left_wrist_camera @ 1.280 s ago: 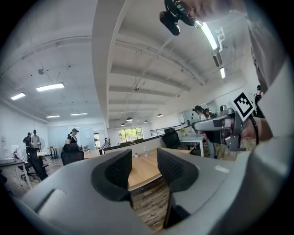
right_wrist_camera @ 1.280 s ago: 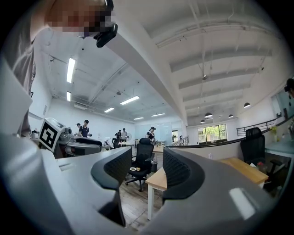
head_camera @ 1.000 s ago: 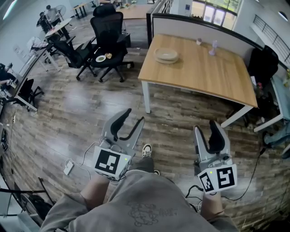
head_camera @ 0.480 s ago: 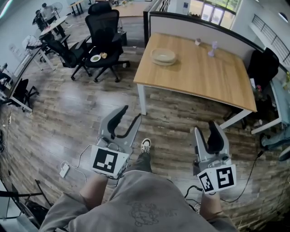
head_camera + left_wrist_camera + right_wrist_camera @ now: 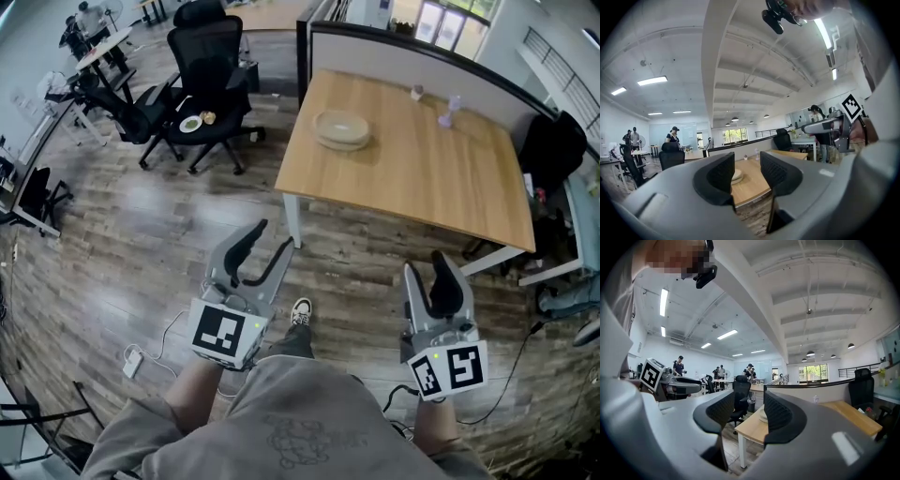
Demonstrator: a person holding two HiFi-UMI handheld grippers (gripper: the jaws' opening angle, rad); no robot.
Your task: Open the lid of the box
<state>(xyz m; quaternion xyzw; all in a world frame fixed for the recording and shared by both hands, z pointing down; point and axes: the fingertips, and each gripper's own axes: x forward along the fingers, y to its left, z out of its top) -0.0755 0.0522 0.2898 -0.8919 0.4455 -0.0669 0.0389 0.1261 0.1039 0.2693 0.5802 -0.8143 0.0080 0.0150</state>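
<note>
Head view: I hold the left gripper (image 5: pixel 275 239) and the right gripper (image 5: pixel 424 267) in the lower half of the frame, above the plank floor (image 5: pixel 141 234) — both sets of jaws stand apart, nothing between them. The round box (image 5: pixel 342 128) sits on the wooden table (image 5: pixel 441 178), upper centre, well apart from both.

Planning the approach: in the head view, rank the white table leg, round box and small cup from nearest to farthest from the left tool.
1. table leg: white, just ahead of the left tool.
2. round box: on the table's near-left part.
3. small cup: far edge, by the partition.
</note>
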